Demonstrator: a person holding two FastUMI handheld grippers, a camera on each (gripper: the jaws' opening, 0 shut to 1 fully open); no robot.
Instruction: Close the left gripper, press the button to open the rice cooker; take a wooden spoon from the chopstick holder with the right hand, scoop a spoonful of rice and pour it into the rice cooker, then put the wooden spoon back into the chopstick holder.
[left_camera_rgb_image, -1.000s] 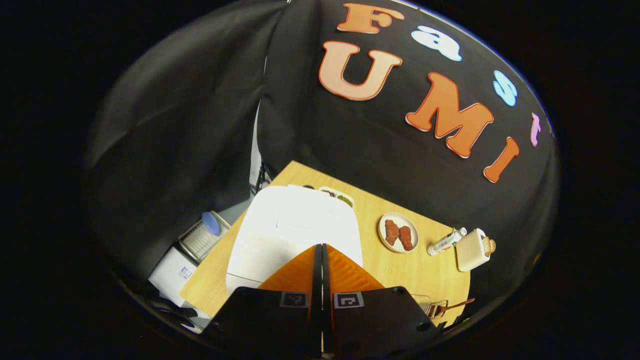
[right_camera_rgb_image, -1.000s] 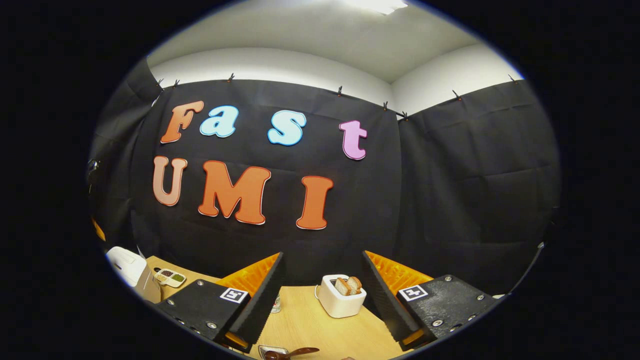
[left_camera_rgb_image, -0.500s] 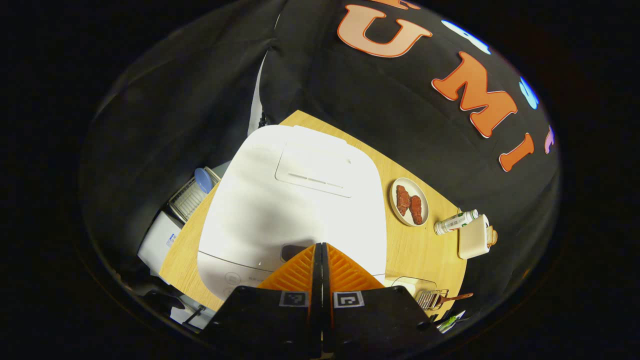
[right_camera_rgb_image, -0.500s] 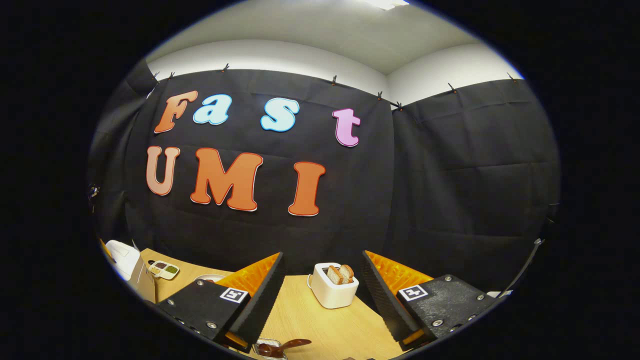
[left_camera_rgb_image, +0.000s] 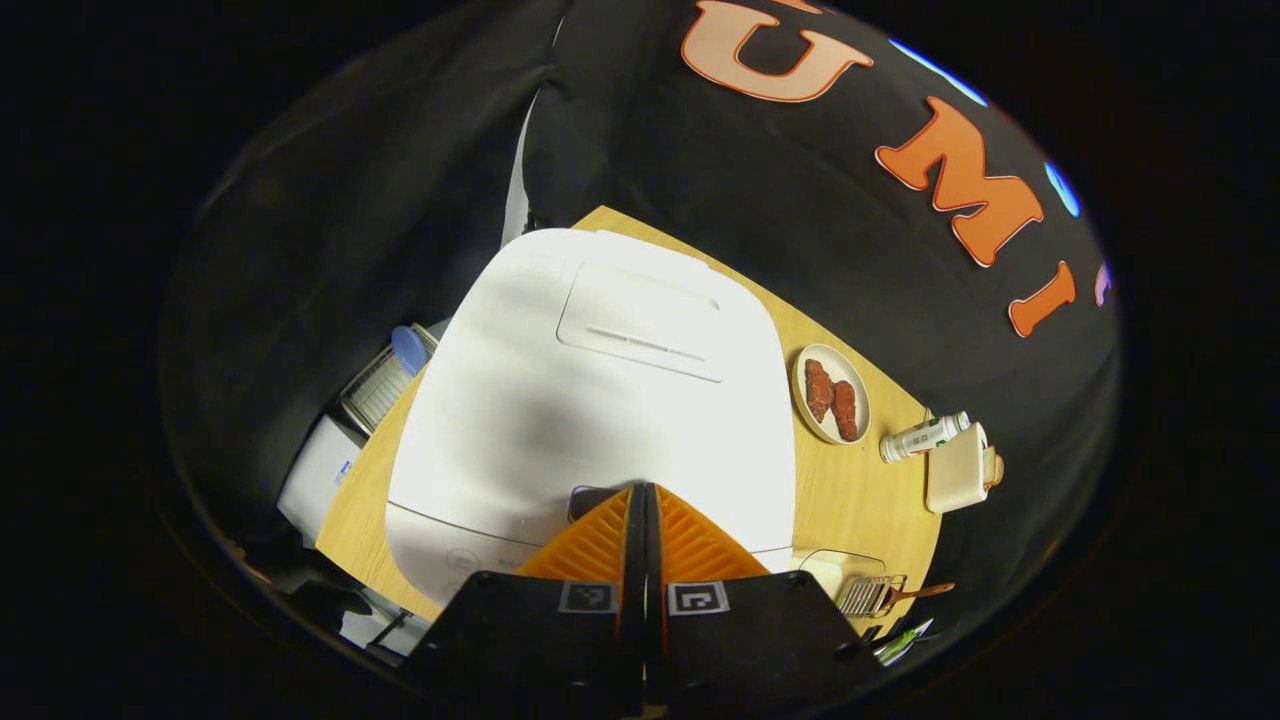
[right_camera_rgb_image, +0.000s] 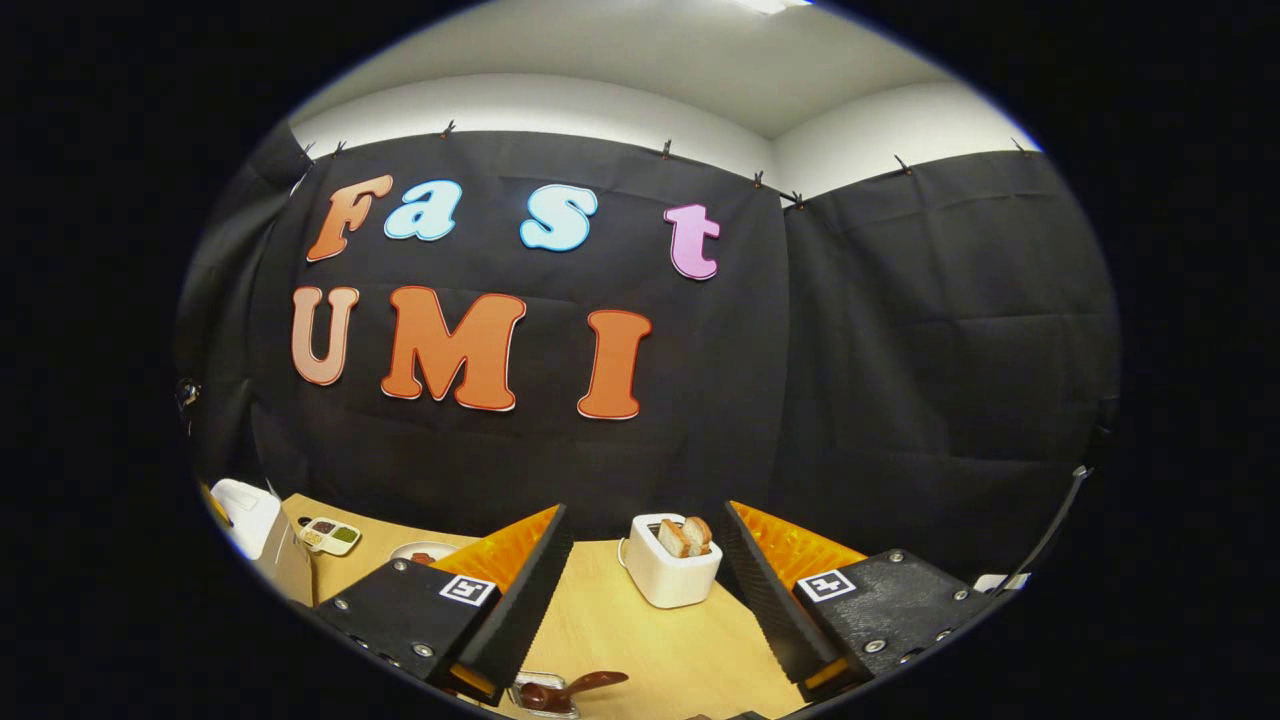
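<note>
Left gripper view: the left gripper (left_camera_rgb_image: 641, 492), fingers pressed together, has dropped closer onto the cooker's (left_camera_rgb_image: 590, 400) button (left_camera_rgb_image: 592, 497); lid still down.

Right gripper view: the right gripper (right_camera_rgb_image: 645, 560) waits spread, above the spoon (right_camera_rgb_image: 570, 688).

I see the wooden desk (left_camera_rgb_image: 860, 500) carrying the white rice cooker (left_camera_rgb_image: 590, 400), a plate (left_camera_rgb_image: 830, 392), a bottle (left_camera_rgb_image: 922, 437), a toaster (right_camera_rgb_image: 672, 560) and the chopstick holder (left_camera_rgb_image: 872, 594).

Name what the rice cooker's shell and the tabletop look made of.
Rice cooker: likely glossy white plastic, smooth with rounded moulded edges and a bright glare. Table: pale wood or wood-look laminate, matte, showing faint grain lines; which one cannot be told.
</note>
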